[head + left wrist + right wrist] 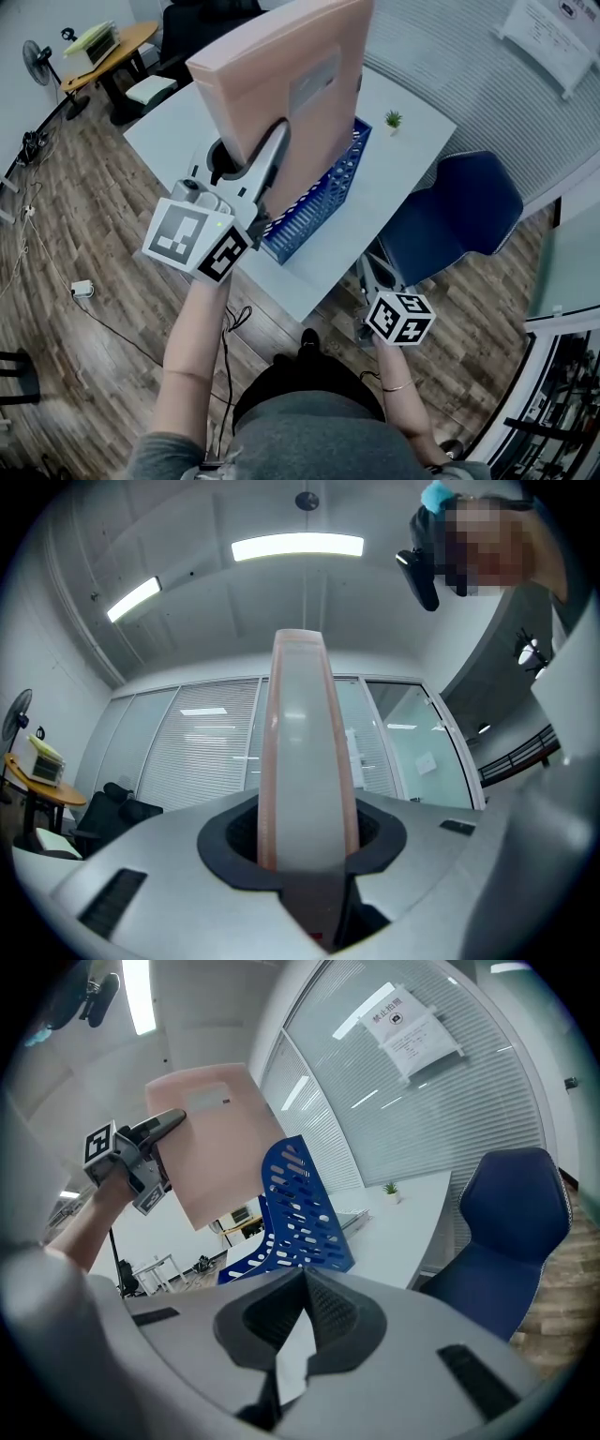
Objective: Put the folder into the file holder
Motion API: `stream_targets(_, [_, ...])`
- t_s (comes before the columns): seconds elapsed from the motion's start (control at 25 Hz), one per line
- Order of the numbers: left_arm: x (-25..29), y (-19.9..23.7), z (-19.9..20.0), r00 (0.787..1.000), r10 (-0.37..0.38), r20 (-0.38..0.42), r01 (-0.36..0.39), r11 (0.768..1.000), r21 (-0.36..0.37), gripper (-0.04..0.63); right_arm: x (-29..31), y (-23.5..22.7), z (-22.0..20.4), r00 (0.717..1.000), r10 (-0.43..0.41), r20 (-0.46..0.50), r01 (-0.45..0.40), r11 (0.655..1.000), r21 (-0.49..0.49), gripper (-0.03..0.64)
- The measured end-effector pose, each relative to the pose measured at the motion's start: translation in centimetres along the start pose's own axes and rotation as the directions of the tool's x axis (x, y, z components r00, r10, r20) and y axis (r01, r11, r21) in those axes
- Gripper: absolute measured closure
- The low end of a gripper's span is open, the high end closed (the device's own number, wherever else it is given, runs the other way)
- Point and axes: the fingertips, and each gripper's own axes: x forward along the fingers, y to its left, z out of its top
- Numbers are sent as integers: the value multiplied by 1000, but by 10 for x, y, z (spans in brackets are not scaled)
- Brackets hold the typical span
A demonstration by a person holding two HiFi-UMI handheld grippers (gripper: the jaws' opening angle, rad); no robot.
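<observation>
The folder (281,84) is pinched by the left gripper's (277,141) jaws over the file holder (319,202), while the right gripper's (367,272) jaws are pressed together beyond the table (412,159) edge.

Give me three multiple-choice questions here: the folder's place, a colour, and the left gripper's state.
1. Relative to the table, the folder is: A flat on it; B raised above it; C beneath it.
2. The file holder is: A black; B blue; C yellow.
3. The left gripper is: A open, empty; B out of view; C shut on the folder.
Answers: B, it hangs over the table; B, its slotted walls are blue; C, its jaws clamp the folder.
</observation>
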Motion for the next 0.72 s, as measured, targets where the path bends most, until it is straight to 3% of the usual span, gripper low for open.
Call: stream_targets(0.72, [-20,-2,-77,1000,2,-31,-2,1000,-7,445,0,-13,-5,999,-25,-21,25,1000,8,611])
